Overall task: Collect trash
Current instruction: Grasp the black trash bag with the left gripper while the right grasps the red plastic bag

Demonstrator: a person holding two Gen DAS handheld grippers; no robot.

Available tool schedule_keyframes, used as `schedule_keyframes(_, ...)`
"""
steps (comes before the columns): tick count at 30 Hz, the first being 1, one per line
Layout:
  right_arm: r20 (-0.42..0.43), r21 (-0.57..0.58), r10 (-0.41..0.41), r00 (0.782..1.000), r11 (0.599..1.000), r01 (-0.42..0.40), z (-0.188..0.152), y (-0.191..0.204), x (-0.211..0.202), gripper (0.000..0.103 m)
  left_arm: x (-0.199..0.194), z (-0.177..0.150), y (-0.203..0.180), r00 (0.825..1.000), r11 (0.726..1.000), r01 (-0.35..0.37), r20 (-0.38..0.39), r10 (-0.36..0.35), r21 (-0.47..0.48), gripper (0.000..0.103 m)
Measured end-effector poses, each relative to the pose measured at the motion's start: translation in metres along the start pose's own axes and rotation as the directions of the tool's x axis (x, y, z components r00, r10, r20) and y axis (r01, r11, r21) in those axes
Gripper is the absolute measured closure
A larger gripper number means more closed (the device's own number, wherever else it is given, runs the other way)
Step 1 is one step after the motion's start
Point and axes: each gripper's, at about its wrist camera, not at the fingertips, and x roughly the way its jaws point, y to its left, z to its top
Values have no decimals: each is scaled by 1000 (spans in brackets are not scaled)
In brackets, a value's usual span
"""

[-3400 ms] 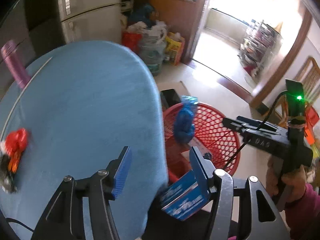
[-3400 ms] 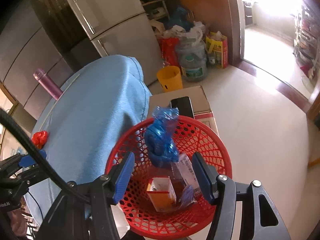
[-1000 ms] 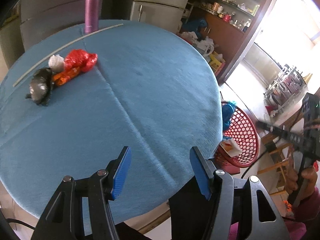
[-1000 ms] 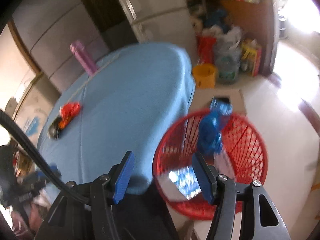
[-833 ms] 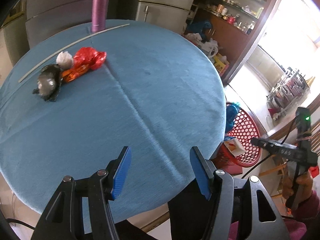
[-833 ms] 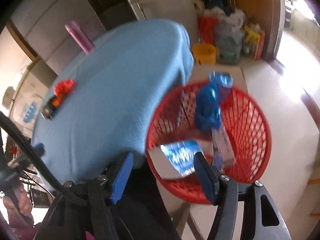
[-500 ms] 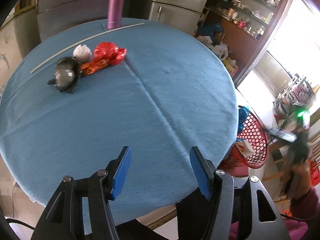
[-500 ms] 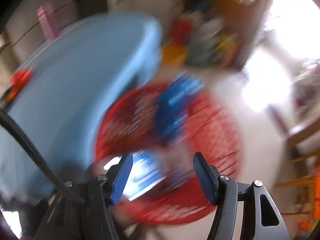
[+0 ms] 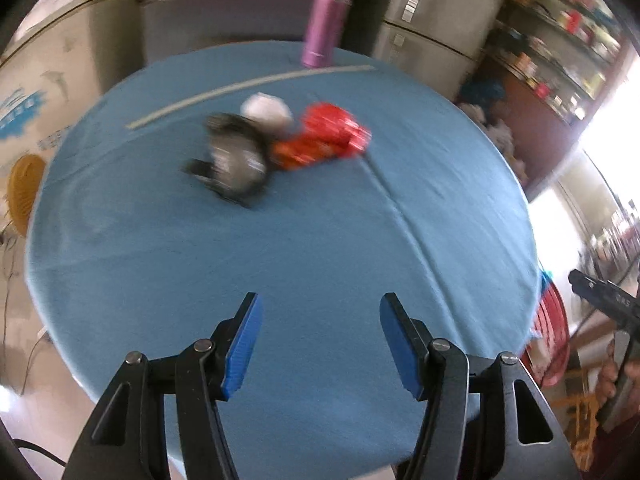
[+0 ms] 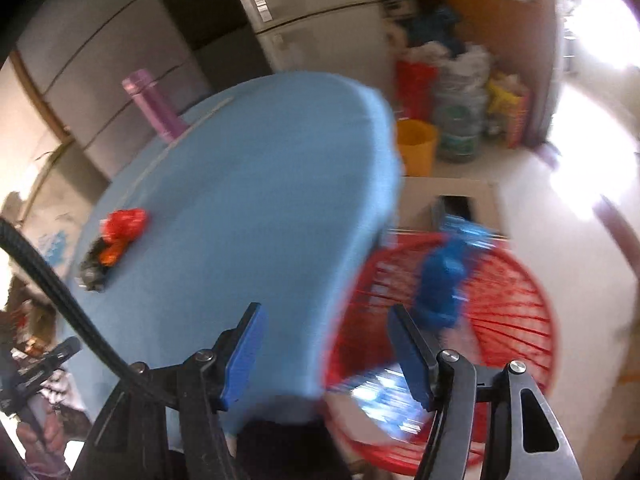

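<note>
The trash pile (image 9: 280, 148) lies well beyond the left gripper (image 9: 320, 344), whose jaws gape empty, tilted down over the table (image 9: 360, 248).

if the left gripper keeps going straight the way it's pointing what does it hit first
Probably the blue tablecloth. The left gripper is open and empty, angled down at bare cloth. The trash pile lies farther on and a little to the left, so it likely meets cloth short of it, though depth is unclear.

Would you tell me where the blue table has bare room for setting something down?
The near half of the table, from the left gripper up to the trash pile, is bare. It is crowded around that pile, the white strip and purple bottle.
</note>
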Motion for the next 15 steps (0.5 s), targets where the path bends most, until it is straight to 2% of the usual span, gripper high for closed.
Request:
schedule_keyframes(3,-43,-35,105,994,994,-106,19,43,23,36,1,12,20,999,999,-34,21,34,-37,36)
schedule_keyframes(6,-104,-42,201,974,978,-206,34,86,46,36,8,25,36,999,997,-39,15,40,-71,35)
schedule_keyframes(10,-187,-12,319,929,945,-327,55,142,85,36,17,48,47,1000,995,-12,24,15,-103,35)
schedule_keyframes(15,-240,76,421,875,906,-416,77,183,126,34,38,74,57,1000,992,15,18,-12,-124,34)
